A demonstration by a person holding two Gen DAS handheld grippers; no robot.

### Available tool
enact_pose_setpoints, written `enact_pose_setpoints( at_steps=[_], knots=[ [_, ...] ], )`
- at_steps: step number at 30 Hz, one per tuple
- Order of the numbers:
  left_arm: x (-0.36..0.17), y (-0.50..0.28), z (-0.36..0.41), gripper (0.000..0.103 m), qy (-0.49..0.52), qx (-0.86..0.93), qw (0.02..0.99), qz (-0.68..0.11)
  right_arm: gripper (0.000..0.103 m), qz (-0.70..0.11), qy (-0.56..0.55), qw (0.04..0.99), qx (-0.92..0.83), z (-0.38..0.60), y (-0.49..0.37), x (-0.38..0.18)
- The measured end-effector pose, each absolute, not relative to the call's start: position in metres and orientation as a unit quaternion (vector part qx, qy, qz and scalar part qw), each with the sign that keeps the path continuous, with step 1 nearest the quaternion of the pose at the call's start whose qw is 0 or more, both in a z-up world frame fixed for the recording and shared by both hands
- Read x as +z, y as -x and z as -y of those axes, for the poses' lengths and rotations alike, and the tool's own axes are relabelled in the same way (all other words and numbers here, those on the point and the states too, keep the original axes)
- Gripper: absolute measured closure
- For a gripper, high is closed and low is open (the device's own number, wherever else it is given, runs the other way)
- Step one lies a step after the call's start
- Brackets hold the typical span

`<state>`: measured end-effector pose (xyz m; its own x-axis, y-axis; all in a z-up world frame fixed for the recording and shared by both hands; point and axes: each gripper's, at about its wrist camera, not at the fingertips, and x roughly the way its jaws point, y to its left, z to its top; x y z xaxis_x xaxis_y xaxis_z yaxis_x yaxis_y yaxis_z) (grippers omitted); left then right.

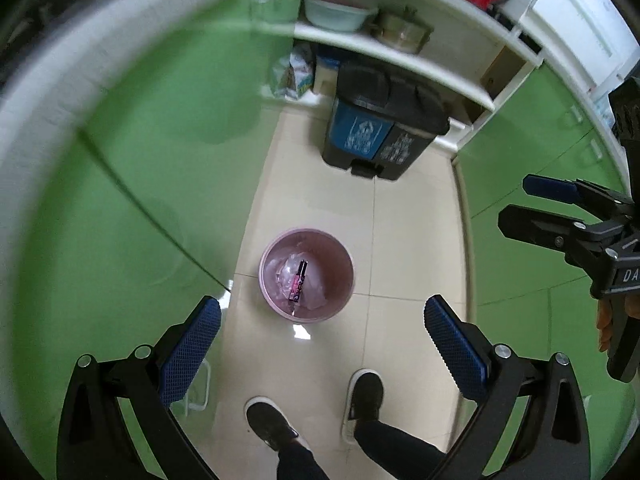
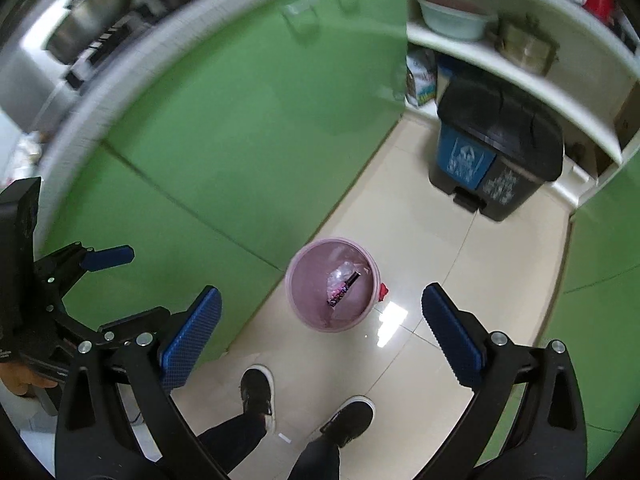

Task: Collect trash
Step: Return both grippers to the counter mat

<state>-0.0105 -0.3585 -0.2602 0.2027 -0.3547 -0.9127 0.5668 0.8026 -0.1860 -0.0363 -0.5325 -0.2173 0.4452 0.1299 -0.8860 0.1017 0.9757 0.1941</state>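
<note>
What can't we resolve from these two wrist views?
- Print on the dark wrapper in the pink bin: too small, both views.
- Small red item behind the bin: mostly hidden by its rim in the right wrist view.
- Sorting bin contents: lids closed.
- Countertop items: blurred, right wrist view.

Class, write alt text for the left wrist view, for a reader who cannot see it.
A pink wastebasket stands on a cream tile floor, holding clear plastic and a black-and-pink wrapper, framed by the open left claw. Beyond it sits a black pedal bin with a blue panel below white shelves; the right claw, also open, enters from the right edge, above the person's black shoes.
</note>
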Motion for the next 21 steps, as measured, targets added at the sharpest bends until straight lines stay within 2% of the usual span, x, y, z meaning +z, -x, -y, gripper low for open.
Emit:
enact_pose_setpoints(
  at_steps=[8, 12, 21],
  knots=[
    [-0.134, 0.05, 0.289, 0.005, -0.05, -0.229, 0.82, -0.522, 0.003, -0.489, -0.055, 0.868, 0.069, 0.485, 0.064, -0.081],
    [-0.09, 0.061, 0.235, 0.005, -0.024, -0.172, 0.847, -0.502, 0.003, -0.467, -0.032, 0.877, 0.105, 0.45, 0.064, -0.042],
    [-0.032, 0.067, 0.108, 0.005, 0.012, -0.059, 0.885, -0.462, 0.003, -0.43, -0.008, 0.884, 0.181, 0.351, 0.03, 0.005]
  ],
)
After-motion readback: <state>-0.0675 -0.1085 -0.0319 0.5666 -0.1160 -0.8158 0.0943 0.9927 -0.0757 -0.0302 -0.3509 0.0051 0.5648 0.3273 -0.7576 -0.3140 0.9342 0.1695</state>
